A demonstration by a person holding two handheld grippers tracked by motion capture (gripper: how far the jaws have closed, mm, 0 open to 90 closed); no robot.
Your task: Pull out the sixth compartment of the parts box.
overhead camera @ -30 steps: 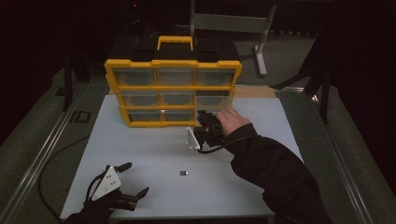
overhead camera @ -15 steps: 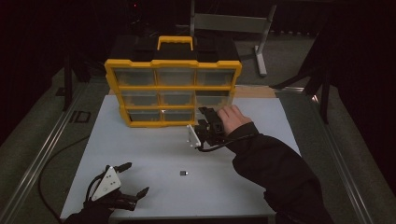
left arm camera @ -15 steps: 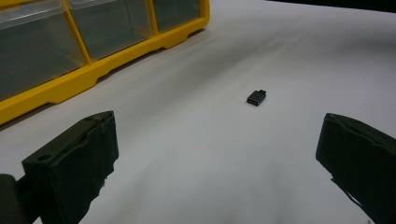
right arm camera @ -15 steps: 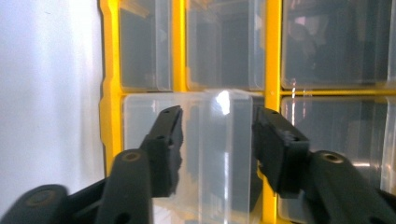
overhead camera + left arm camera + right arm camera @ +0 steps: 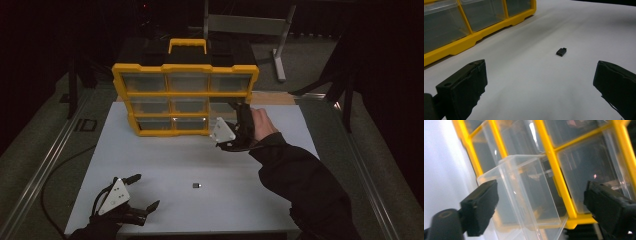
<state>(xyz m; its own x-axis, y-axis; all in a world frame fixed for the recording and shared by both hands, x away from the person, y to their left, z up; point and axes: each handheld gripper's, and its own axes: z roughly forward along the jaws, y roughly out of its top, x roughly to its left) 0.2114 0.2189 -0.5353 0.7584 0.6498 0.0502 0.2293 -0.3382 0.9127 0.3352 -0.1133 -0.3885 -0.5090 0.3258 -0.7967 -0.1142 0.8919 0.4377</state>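
A yellow organizer (image 5: 185,94) with clear drawers stands upright at the back of the white table (image 5: 165,160). My right gripper (image 5: 237,111) is at its lower right corner. In the right gripper view, one clear drawer (image 5: 524,195) sticks out of the frame. It lies between the jaws of my right gripper (image 5: 541,192), which have just been opening and stand apart from its walls. A small black part (image 5: 196,185) lies in the middle of the table. My left gripper (image 5: 144,192) rests open at the front left, and the black part (image 5: 561,52) lies ahead of its open jaws (image 5: 539,72).
The organizer's yellow handle (image 5: 187,44) rises at its top, with a dark case behind it. A grey metal stand (image 5: 250,25) is beyond the table. A cable (image 5: 55,170) runs off the table's left side. Rails line both sides.
My right hand has lifted and shifted to the right along the organizer's lower right corner. The left gripper and the black part have not moved.
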